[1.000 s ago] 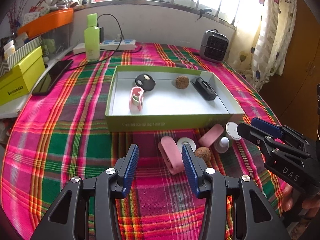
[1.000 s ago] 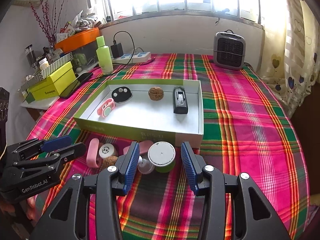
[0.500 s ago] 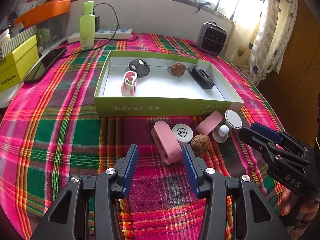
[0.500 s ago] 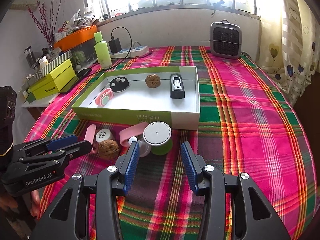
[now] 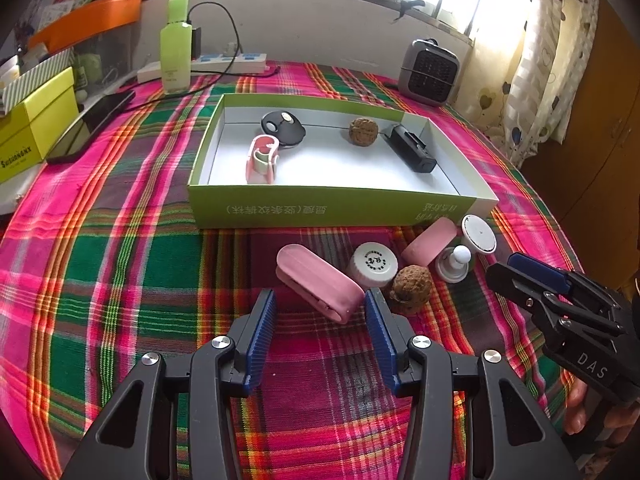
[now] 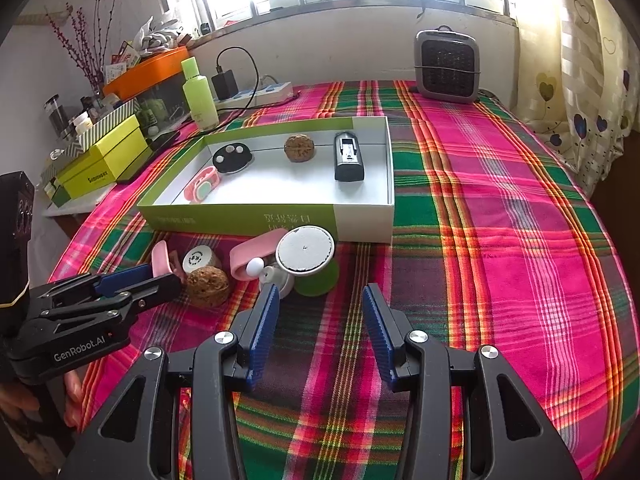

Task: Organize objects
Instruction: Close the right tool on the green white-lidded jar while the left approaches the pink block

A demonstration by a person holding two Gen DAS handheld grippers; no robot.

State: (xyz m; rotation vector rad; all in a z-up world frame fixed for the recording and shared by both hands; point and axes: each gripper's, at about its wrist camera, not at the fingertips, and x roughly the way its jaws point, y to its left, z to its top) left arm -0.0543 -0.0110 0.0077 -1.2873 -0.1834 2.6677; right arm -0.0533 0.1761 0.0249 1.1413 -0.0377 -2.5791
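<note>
Pulled back from the box (image 5: 336,208) since a second ago; loose pile now ahead of both tools, so nothing picked yet. Left hand-held gripper (image 5: 320,320) spread wide, empty, tips flanking near end of pink case (image 5: 320,282) on the plaid bench (image 5: 120,264). Case long axis running 10 to 4 o'clock (near end toward the right pad). Right hand-held gripper (image 6: 320,320) likewise released, empty, short of the white disc (image 6: 305,249).
</note>
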